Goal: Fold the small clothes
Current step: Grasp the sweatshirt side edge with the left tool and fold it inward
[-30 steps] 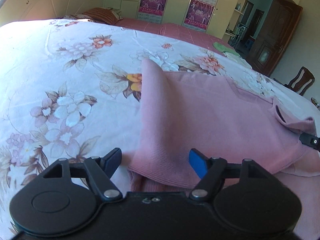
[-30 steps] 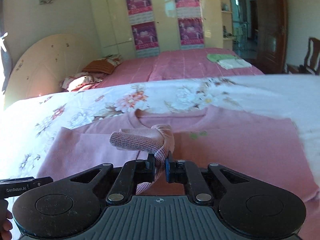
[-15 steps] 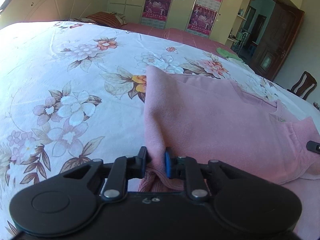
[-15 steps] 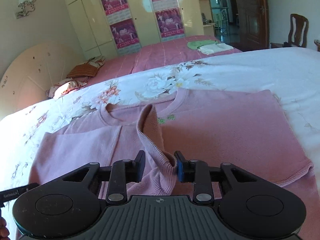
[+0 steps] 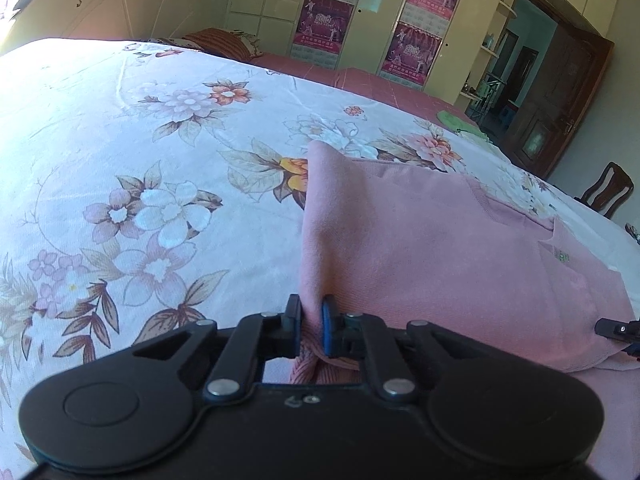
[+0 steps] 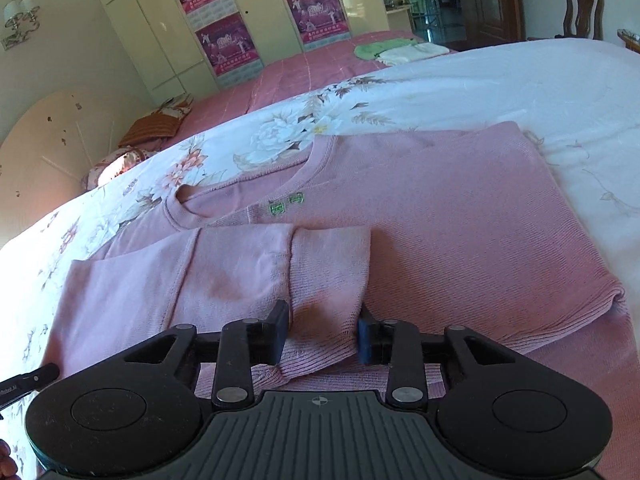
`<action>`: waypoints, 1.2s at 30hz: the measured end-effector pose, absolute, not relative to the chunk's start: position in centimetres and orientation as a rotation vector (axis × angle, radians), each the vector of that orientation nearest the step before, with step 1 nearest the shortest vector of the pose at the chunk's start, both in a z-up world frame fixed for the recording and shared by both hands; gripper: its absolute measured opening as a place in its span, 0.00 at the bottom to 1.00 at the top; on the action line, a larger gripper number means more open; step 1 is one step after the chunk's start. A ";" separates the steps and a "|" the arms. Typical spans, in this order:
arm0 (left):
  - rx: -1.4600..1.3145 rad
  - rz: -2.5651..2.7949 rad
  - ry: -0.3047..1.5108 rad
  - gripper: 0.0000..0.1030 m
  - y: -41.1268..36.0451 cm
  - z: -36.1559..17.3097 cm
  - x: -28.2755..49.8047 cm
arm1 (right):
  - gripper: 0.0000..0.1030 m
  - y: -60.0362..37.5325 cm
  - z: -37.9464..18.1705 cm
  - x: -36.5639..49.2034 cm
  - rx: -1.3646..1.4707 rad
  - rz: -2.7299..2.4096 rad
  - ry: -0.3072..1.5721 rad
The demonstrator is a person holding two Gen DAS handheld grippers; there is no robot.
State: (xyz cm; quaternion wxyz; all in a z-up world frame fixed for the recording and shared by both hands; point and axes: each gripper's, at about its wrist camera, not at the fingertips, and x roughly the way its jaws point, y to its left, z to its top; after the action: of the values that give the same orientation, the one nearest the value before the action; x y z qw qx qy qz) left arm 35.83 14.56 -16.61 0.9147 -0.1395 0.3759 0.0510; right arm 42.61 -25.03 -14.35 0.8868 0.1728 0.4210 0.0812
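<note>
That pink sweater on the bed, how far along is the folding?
One sleeve of the pink sweater already lies folded across its chest, and the right gripper is open around the cuff. The left gripper pinches the sweater's side edge, raised off the floral bedsheet. The side folds and final fold-over remain.

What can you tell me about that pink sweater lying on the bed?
The pink sweater is a ribbed knit with a round neckline and two small green marks below it. It lies spread on the floral bedsheet, one sleeve folded flat across its front. The left hand-held gripper pinches a raised fold at its side edge. The right hand-held gripper is open, its fingers either side of the sleeve cuff.
</note>
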 end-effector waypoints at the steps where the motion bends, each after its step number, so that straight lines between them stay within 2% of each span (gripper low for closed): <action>1: -0.280 0.102 0.771 0.08 14.5 -16.5 35.8 | 0.33 -24.8 -14.3 42.5 0.355 0.179 0.874; 2: -0.274 0.099 0.766 0.08 14.4 -16.4 35.7 | 0.33 -24.5 -14.3 42.4 0.338 0.186 0.872; 3: -0.272 0.096 0.759 0.08 14.5 -16.3 35.6 | 0.22 -24.1 -14.2 42.3 0.317 0.192 0.869; 4: -0.275 0.093 0.754 0.08 14.6 -16.1 35.5 | 0.06 -23.7 -14.0 42.3 0.311 0.214 0.869; 9: -0.257 0.086 0.807 0.11 15.2 -16.7 36.2 | 0.07 -22.7 -14.0 42.6 0.190 0.183 0.854; 14: -0.253 0.098 0.822 0.32 15.1 -15.5 36.5 | 0.07 -24.0 -14.1 42.5 0.242 0.175 0.850; 15: -0.259 0.097 0.813 0.46 15.2 -15.2 36.6 | 0.11 -24.2 -13.8 42.8 0.266 0.189 0.849; 16: -0.260 0.103 0.800 0.61 15.3 -14.8 36.8 | 0.20 -24.3 -13.6 42.8 0.278 0.192 0.843; 17: -0.260 0.107 0.784 0.64 15.4 -14.6 37.2 | 0.25 -24.4 -13.4 43.1 0.280 0.185 0.836; 18: -0.258 0.106 0.778 0.64 15.3 -14.3 37.6 | 0.36 -24.5 -13.3 43.4 0.284 0.178 0.833; 20: -0.259 0.093 0.777 0.64 15.3 -14.2 38.8 | 0.40 -24.8 -13.2 44.1 0.301 0.167 0.827; 27: -0.267 0.102 0.806 0.59 15.1 -15.9 43.9 | 0.40 -24.9 -14.3 47.3 0.329 0.144 0.859; 29: -0.260 0.107 0.809 0.51 15.1 -16.5 45.2 | 0.40 -24.6 -14.4 47.8 0.313 0.144 0.854; 30: -0.259 0.107 0.803 0.43 15.2 -16.6 45.7 | 0.39 -24.4 -14.4 48.0 0.297 0.148 0.852; 31: -0.255 0.103 0.794 0.28 15.2 -16.7 46.1 | 0.26 -24.3 -14.3 48.1 0.285 0.156 0.847; 32: -0.253 0.096 0.789 0.19 15.3 -16.7 46.4 | 0.14 -24.2 -14.3 48.1 0.279 0.168 0.841; 33: -0.257 0.097 0.783 0.16 15.3 -16.6 46.5 | 0.02 -24.0 -14.2 48.1 0.263 0.169 0.833; 34: -0.257 0.100 0.771 0.10 15.3 -16.6 46.5 | 0.02 -23.7 -14.0 48.0 0.244 0.172 0.817; 36: -0.233 0.096 0.738 0.08 15.1 -16.4 46.1 | 0.02 -23.4 -13.6 47.6 0.220 0.184 0.776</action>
State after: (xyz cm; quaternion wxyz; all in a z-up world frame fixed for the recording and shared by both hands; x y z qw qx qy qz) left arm 46.13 15.06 -16.43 0.9249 -0.1136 0.3598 0.0470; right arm 47.58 -23.41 -13.60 0.9156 0.1069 0.3771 0.0896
